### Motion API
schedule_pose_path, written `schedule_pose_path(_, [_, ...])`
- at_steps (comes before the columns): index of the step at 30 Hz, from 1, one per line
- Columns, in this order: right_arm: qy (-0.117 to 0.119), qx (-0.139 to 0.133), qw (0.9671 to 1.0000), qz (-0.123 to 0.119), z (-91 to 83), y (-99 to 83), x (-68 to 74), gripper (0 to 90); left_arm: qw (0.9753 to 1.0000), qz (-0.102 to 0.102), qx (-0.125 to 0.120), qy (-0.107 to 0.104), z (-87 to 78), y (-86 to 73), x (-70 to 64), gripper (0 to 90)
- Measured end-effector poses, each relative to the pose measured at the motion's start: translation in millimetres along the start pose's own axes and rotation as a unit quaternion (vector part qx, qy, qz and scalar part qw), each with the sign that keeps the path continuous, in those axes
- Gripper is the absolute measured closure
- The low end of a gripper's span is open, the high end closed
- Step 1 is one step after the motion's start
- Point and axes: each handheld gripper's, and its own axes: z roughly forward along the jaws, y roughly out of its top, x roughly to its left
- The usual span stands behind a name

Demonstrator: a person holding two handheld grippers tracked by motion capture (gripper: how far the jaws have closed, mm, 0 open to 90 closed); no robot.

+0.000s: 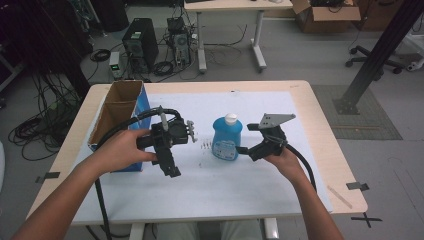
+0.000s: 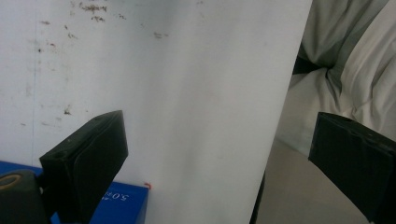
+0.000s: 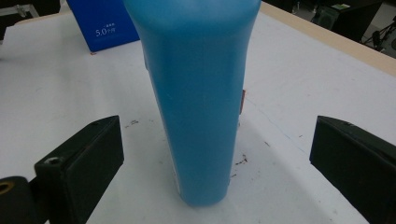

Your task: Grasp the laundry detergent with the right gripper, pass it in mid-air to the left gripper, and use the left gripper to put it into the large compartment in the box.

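Note:
A blue plastic bottle (image 1: 226, 139) with a white cap stands upright in the middle of the white-covered table (image 1: 280, 180). My right gripper (image 1: 246, 138) is held just to its right, pointed at it. In the right gripper view the bottle (image 3: 201, 93) stands between the wide-apart jaws of the right gripper (image 3: 217, 126), and neither pad touches it. My left gripper (image 1: 171, 167) is held left of the bottle, angled down toward the near table edge. In its own view the left gripper (image 2: 219, 126) is open with nothing between the jaws.
An open cardboard box (image 1: 120, 112) with blue sides stands at the table's left, just behind my left hand; its blue wall (image 3: 105, 25) shows beyond the bottle. The person's light clothing (image 2: 345, 70) lies past the near table edge. Computers, cables and a desk fill the floor beyond.

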Motion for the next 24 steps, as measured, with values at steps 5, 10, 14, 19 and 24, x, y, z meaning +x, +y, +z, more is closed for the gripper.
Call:
schedule_pose_path(5, [0.005,-0.003,1.0000,0.002,6.2,-0.5,1.7,2.5,1.0000,-0.001,-0.001,-0.001,0.2,-0.1,0.6,4.8])
schedule_pose_path(10, [0.006,-0.008,0.9999,0.005,11.2,-0.2,1.4,2.6,1.0000,-0.001,-0.001,-0.001,0.6,-0.4,0.6,4.8])
schedule_pose_path(14, [0.007,-0.013,0.9999,0.006,15.4,0.3,1.2,2.7,1.0000,-0.002,0.000,-0.001,1.6,-1.1,1.0,4.8])
schedule_pose_path(19, [0.011,-0.015,0.9998,0.008,22.4,0.3,1.5,2.8,1.0000,-0.003,-0.001,-0.002,2.7,-1.1,1.3,4.8])
schedule_pose_path(24, [0.015,-0.013,0.9998,0.005,30.1,2.2,3.4,2.8,1.0000,-0.002,-0.001,-0.002,3.0,-0.7,1.8,4.8])
